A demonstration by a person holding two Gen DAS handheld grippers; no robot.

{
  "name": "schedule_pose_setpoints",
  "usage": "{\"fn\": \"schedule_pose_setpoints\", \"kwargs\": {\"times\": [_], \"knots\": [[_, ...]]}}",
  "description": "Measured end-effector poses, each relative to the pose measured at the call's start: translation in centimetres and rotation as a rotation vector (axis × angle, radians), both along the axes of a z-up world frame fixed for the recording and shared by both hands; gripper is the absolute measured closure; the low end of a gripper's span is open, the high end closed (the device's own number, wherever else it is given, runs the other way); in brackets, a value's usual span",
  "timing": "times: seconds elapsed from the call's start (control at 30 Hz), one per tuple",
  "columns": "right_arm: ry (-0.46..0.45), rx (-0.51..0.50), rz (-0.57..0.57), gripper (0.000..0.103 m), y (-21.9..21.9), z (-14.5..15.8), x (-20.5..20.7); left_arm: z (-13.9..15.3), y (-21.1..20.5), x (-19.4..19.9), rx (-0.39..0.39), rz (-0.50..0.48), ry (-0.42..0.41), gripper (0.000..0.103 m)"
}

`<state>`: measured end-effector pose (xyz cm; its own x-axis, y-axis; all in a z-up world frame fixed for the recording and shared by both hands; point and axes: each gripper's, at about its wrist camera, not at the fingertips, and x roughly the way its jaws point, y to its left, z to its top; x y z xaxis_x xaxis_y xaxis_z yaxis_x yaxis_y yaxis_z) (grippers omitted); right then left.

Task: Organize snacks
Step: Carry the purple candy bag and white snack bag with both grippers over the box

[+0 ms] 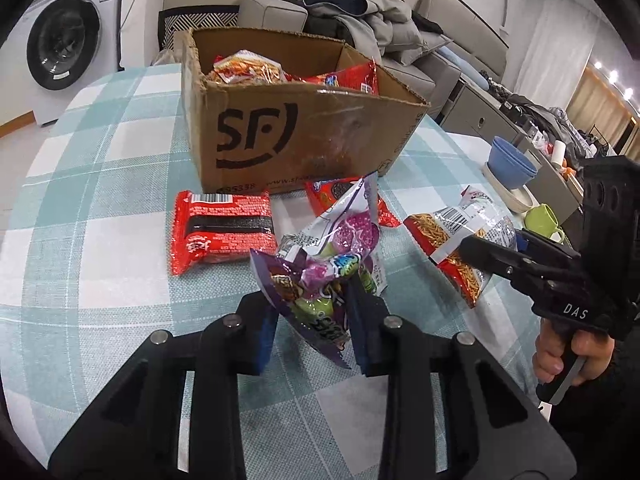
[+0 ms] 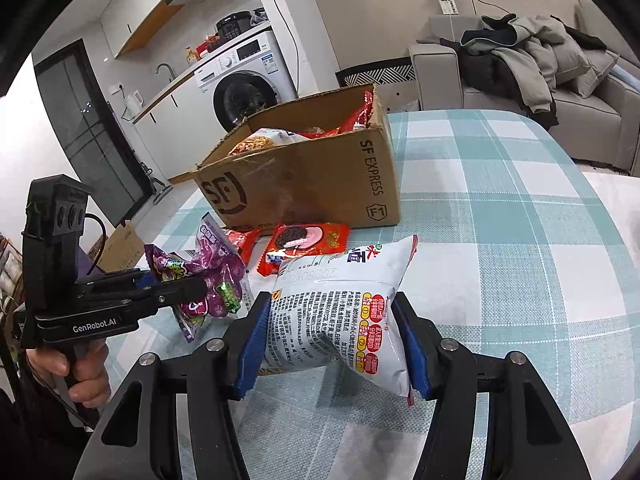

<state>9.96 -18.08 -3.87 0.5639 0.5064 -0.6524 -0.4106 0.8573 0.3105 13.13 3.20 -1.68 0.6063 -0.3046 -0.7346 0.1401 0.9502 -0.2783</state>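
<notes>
My left gripper [image 1: 314,320] is shut on a purple candy bag [image 1: 332,256], held above the table; the gripper [image 2: 196,284] and the bag [image 2: 208,276] also show in the right wrist view. My right gripper [image 2: 334,340] is shut on a white noodle-snack bag [image 2: 340,316], seen from the left wrist view too [image 1: 456,240]. An open cardboard SF box [image 1: 280,132] with snack packets inside stands behind. A red packet [image 1: 222,230] and an Oreo packet [image 2: 306,242] lie on the table in front of the box [image 2: 304,184].
The table has a teal checked cloth [image 1: 100,168]. At its right edge are blue bowls [image 1: 512,162] and a green cup [image 1: 542,220]. A washing machine [image 1: 64,48] and a sofa with clothes [image 2: 540,64] stand beyond the table.
</notes>
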Motion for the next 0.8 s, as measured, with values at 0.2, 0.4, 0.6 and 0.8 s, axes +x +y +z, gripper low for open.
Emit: {"fn": "schedule_pose_setpoints", "kwargs": {"times": [0.2, 0.4, 0.6, 0.8], "knots": [[-0.015, 0.018, 0.008, 0.044, 0.1, 0.7, -0.4, 1.4, 1.1, -1.3, 0.000, 0.031, -0.041, 0.076], [-0.059, 0.011, 0.008, 0.044, 0.1, 1.9, -1.0, 3.2, 1.9, -2.6, -0.010, 0.072, -0.087, 0.076], [-0.098, 0.021, 0.000, 0.044, 0.1, 3.5, -0.7, 5.5, 2.7, -2.8, -0.004, 0.106, -0.128, 0.076], [-0.139, 0.029, 0.006, 0.044, 0.3, 5.3, -0.2, 7.8, 3.5, -2.8, 0.008, 0.136, -0.173, 0.076]]}}
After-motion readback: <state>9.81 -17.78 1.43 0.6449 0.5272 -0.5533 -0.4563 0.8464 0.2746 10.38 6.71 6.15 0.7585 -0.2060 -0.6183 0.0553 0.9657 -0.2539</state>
